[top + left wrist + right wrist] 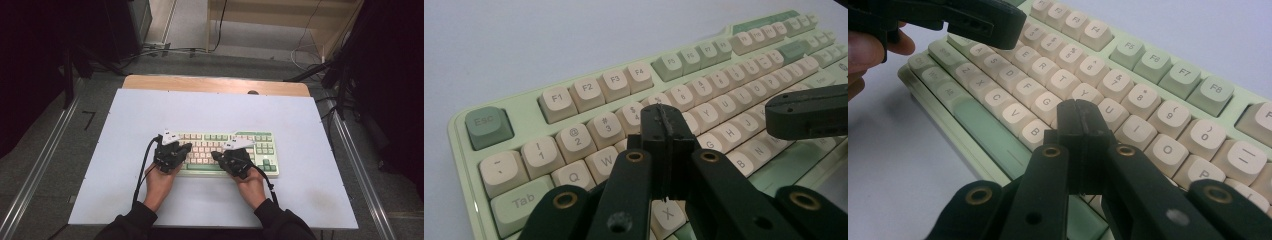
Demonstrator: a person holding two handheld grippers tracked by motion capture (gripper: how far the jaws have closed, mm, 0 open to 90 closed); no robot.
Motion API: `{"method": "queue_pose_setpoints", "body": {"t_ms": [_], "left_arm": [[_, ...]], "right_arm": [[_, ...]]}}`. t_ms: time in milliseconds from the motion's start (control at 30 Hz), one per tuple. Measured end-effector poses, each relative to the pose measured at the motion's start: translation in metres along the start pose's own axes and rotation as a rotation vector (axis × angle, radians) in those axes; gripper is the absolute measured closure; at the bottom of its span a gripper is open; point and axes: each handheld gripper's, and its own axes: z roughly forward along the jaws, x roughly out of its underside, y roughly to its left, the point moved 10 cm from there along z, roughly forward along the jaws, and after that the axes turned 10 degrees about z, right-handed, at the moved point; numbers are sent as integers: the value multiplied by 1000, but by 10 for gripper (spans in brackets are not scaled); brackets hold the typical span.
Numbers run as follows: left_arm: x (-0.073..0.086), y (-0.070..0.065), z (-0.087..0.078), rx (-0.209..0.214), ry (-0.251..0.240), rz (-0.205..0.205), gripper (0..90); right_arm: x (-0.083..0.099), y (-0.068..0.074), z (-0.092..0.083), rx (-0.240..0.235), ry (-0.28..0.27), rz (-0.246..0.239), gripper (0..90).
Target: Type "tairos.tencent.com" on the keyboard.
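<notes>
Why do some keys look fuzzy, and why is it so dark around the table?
In the left gripper view, the keyboard is sharp near Esc and blurs toward its far right end, and the left tongs up close look soft. In the right gripper view, near keys read clearly while far ones smear. In the high view, light falls on the table, and the sides go nearly black.

Table: white top [215, 107], a bare wooden strip [215, 84] along its far edge.
Floor: grey carpet [102, 87], cables [165, 50] trailing far off.
Rails: 2 metal tracks [40, 167], left and right.
Far furniture: pale wooden unit [280, 15].
Sides: dark.
</notes>
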Motion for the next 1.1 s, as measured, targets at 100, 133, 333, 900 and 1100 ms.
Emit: {"method": "queue_pose_setpoints", "body": {"t_ms": [100, 133, 333, 900, 1100], "left_arm": [[0, 0, -1, 3, -1, -2, 900], [0, 0, -1, 2, -1, -3, 900], [0, -1, -2, 10, -1, -2, 900], [2, -4, -6, 22, 2, 0, 900], [3, -7, -7, 31, 5, 6, 900]], "right_arm": [[0, 0, 0, 0, 1, 2, 873], [0, -1, -1, 2, 2, 0, 873], [-1, -3, -2, 6, -2, 1, 873], [-1, -7, -4, 11, -5, 7, 873], [-1, -7, -5, 12, -5, 10, 873]]}}
